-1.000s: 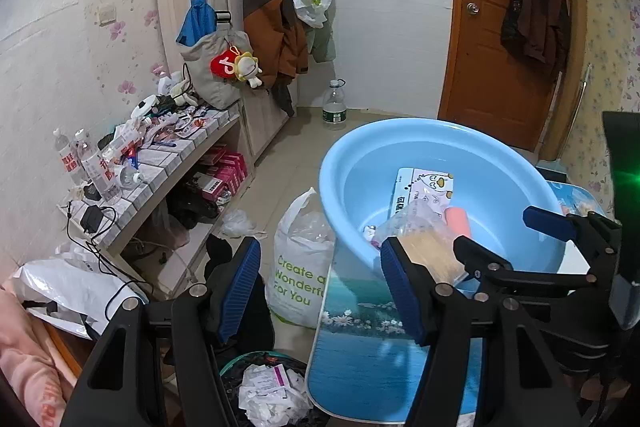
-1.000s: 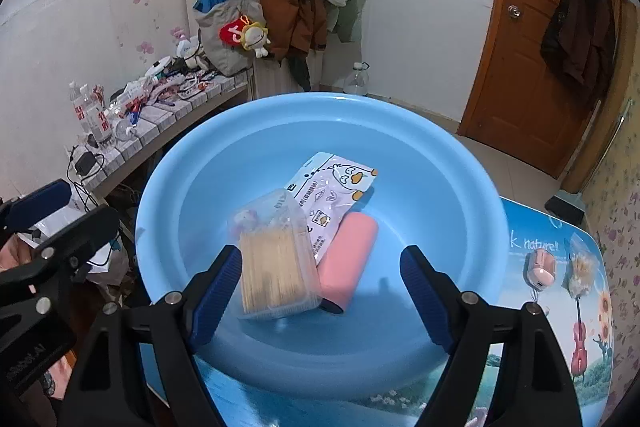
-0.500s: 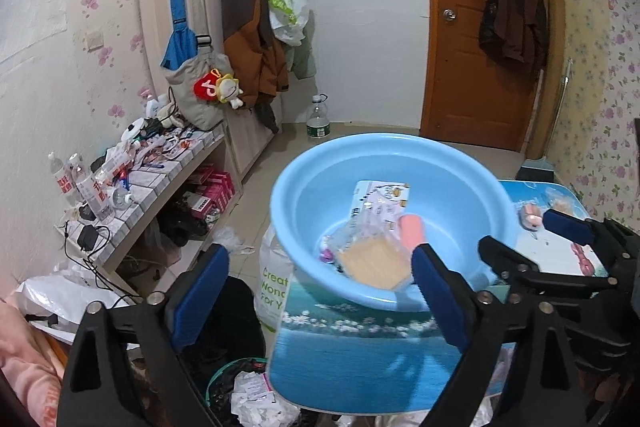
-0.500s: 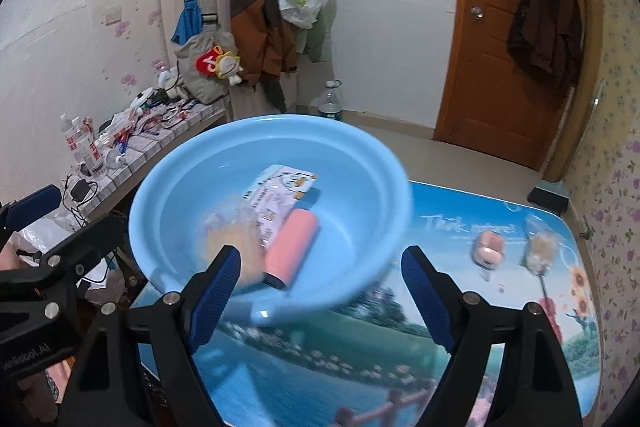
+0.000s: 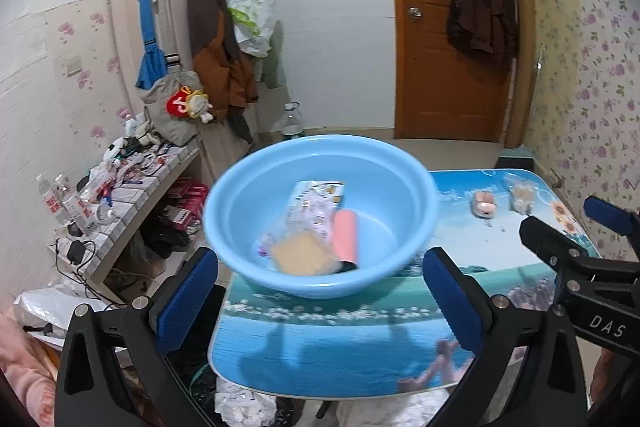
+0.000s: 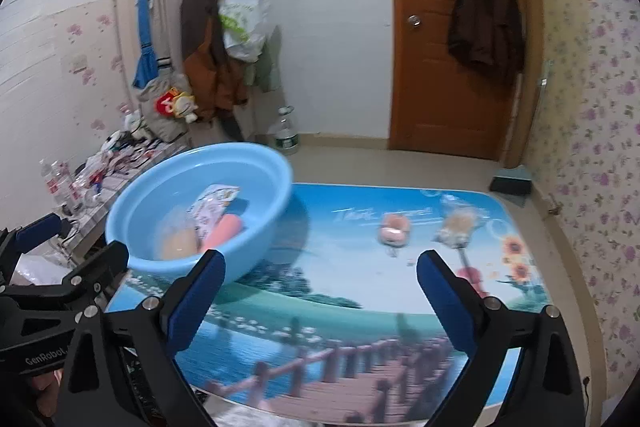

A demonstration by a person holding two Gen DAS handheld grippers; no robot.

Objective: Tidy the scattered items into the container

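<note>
At the far left, a cluttered low shelf [image 5: 132, 183] runs along the wall, with bottles and cables on it. The left gripper [image 5: 320, 299] hangs above the near-left corner of the surface [image 5: 320, 343], its jaws spread wide and holding nothing. The blue basin [image 5: 280, 187] sits on the left end of the surface, straight ahead of these jaws and framed between them in the left wrist view, not touched by either.

Inside the basin lie a printed packet [image 5: 316, 205], a clear box of toothpicks [image 5: 300, 257] and a pink roll [image 5: 346, 233]; the roll rests just beside the packet and the box lies at the packet's near end.

The right gripper [image 6: 320, 291] is held over the middle of the surface, jaws also wide apart and empty. In its view the basin lies to the left, beyond the left jaw.

Farther right, still on the surface, a small pink item [image 6: 394, 227] and a clear bag of pale contents [image 6: 458, 225] lie near each other, ahead of the right jaws and well apart from the basin. A brown door [image 6: 440, 47] with a dark jacket [image 6: 486, 23] hanging on it stands behind.
</note>
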